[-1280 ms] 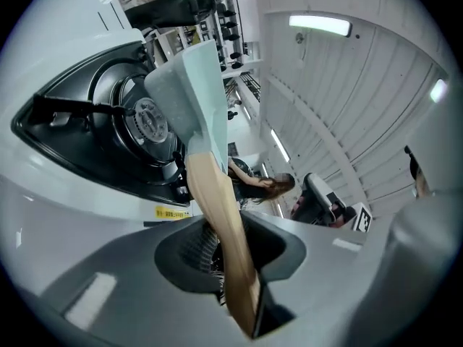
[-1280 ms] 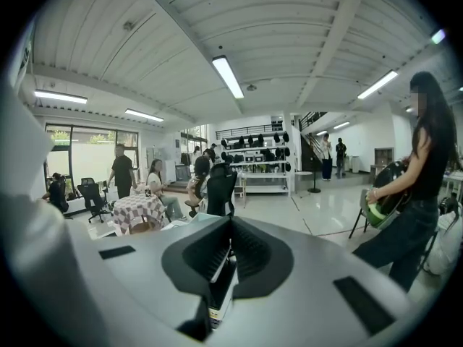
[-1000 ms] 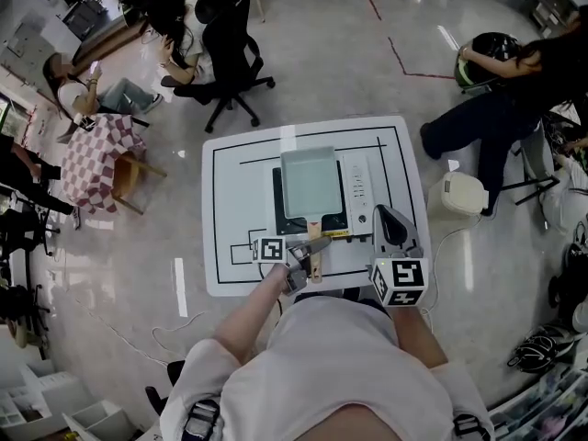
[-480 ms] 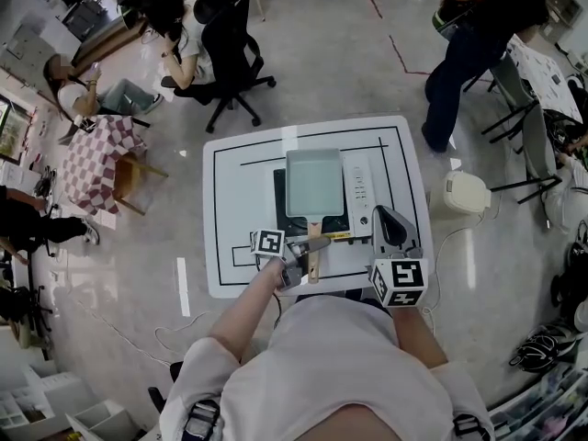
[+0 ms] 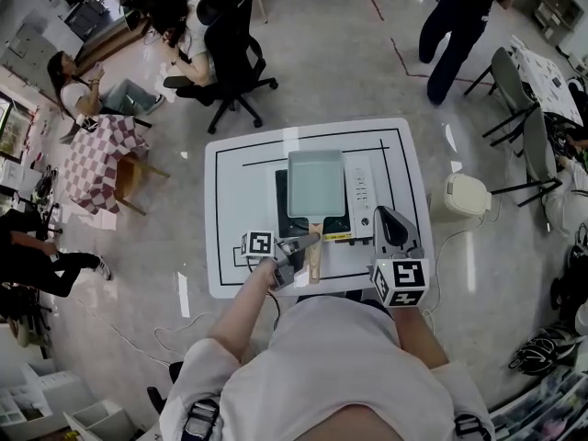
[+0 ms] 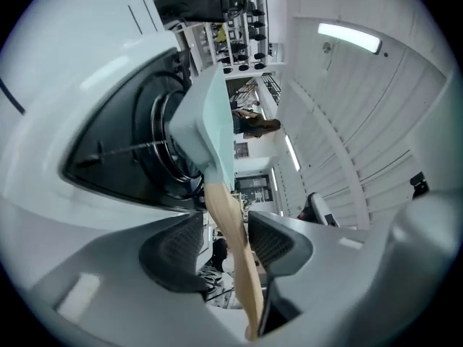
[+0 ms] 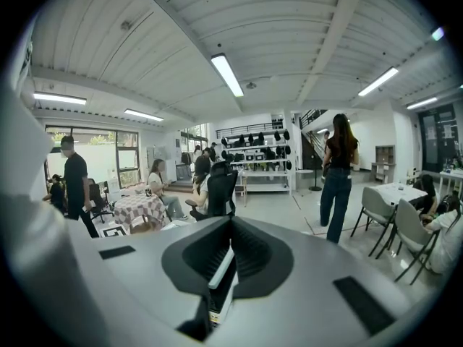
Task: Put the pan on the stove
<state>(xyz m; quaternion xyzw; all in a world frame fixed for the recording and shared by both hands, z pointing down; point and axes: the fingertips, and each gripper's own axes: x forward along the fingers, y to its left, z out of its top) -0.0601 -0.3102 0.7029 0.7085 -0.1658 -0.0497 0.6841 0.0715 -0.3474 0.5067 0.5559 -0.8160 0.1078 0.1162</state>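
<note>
The pale green rectangular pan (image 5: pixel 315 184) rests on the black portable stove (image 5: pixel 285 211) in the middle of the white table (image 5: pixel 237 191). Its wooden handle (image 5: pixel 315 254) points toward me. My left gripper (image 5: pixel 296 250) is at the handle's near end, and its jaws are opening. In the left gripper view the handle (image 6: pixel 235 244) runs between the two pads (image 6: pixel 181 248) with a gap on each side, and the pan (image 6: pixel 210 121) sits over the burner (image 6: pixel 123 150). My right gripper (image 5: pixel 391 220) hovers over the table's right front, shut and holding nothing (image 7: pixel 230 255).
The stove's white control panel (image 5: pixel 360 191) lies right of the pan. Black lines mark the tabletop. A white appliance (image 5: pixel 462 194) stands on the floor to the right. Office chairs (image 5: pixel 230 53) and several people are beyond the table.
The left gripper's jaws have spread off the pan handle and the gripper has slid a little left and toward me. The pan stays on the stove. A person at the back right walked away.
</note>
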